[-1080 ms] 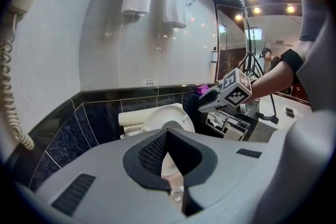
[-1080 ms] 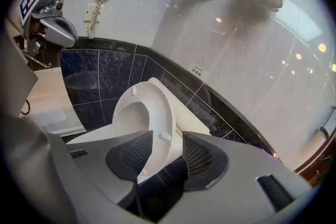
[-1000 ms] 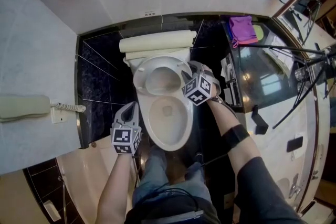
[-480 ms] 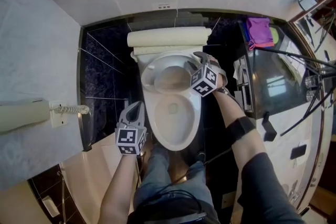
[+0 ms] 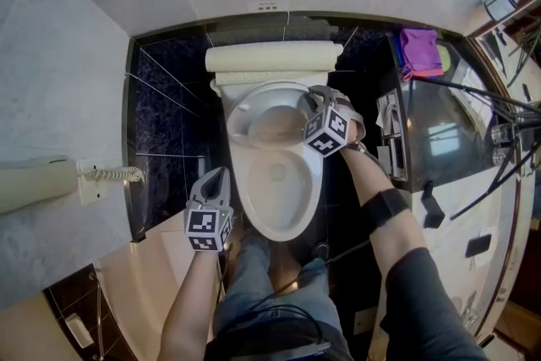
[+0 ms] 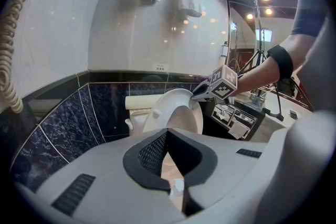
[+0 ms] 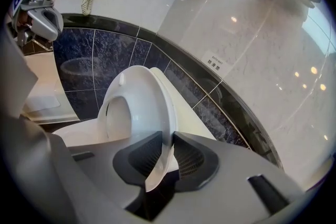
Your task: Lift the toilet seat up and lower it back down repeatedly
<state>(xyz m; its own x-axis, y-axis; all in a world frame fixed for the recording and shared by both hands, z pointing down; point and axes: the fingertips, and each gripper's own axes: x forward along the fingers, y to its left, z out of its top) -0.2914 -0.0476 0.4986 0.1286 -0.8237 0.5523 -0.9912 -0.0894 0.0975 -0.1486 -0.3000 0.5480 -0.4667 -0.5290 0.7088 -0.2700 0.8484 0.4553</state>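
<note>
Beside the bowl (image 5: 254,220), dark tile wall (image 5: 169,123) sat close on your left and a purple cloth (image 5: 418,46) lay off to your right. Toilet seat (image 5: 237,118) stood half raised over the bowl. Only the right gripper view showed the grip: right gripper (image 5: 313,94) jaws had just been closing, pads clamped on the seat's rim. Left gripper (image 5: 220,173) hung low beside the bowl, angled down, jaws together.

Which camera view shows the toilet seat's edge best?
The right gripper view: the toilet seat sits close, its rim between the jaws of the right hand-held gripper, which have just closed on it. The head view shows it raised, from above, partly behind that gripper; the left gripper view, small and tilted.
</note>
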